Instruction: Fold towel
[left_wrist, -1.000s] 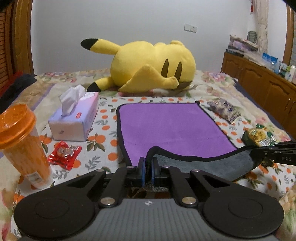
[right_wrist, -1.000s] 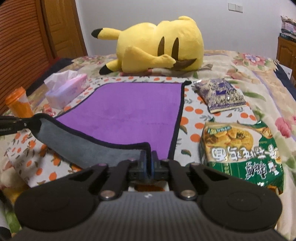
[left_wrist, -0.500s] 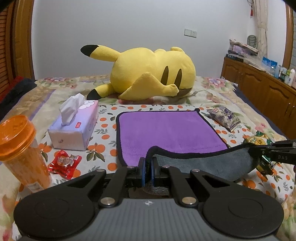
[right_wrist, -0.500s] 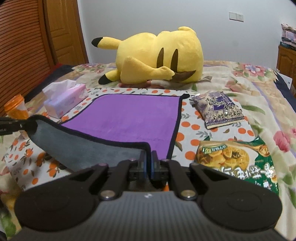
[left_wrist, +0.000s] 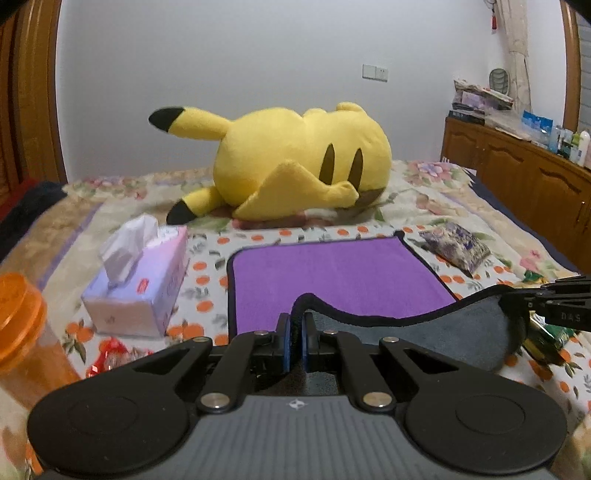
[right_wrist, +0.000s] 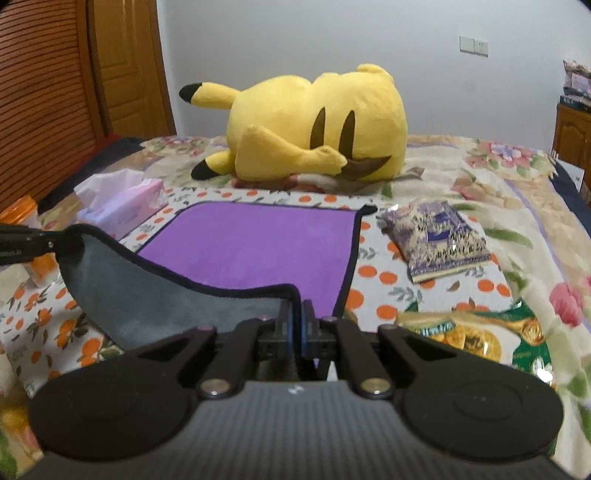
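A purple towel (left_wrist: 332, 273) with a black hem and grey underside lies on the bed; it also shows in the right wrist view (right_wrist: 255, 243). My left gripper (left_wrist: 294, 334) is shut on the towel's near left corner. My right gripper (right_wrist: 297, 328) is shut on the near right corner. Both corners are lifted, so the near edge hangs between them and shows its grey underside (left_wrist: 424, 332). Each gripper shows at the edge of the other's view, the right gripper in the left wrist view (left_wrist: 546, 299) and the left gripper in the right wrist view (right_wrist: 26, 240).
A yellow plush toy (left_wrist: 299, 162) lies beyond the towel. A tissue box (left_wrist: 136, 288), an orange cup (left_wrist: 22, 325) and a red wrapper (left_wrist: 110, 354) are on the left. A purple snack bag (right_wrist: 436, 236) and a green snack bag (right_wrist: 472, 332) are on the right. A wooden cabinet (left_wrist: 524, 173) stands right of the bed.
Both grippers have risen with the towel's near corners and carried them forward. More of the grey underside shows and less of the purple top stays in sight.
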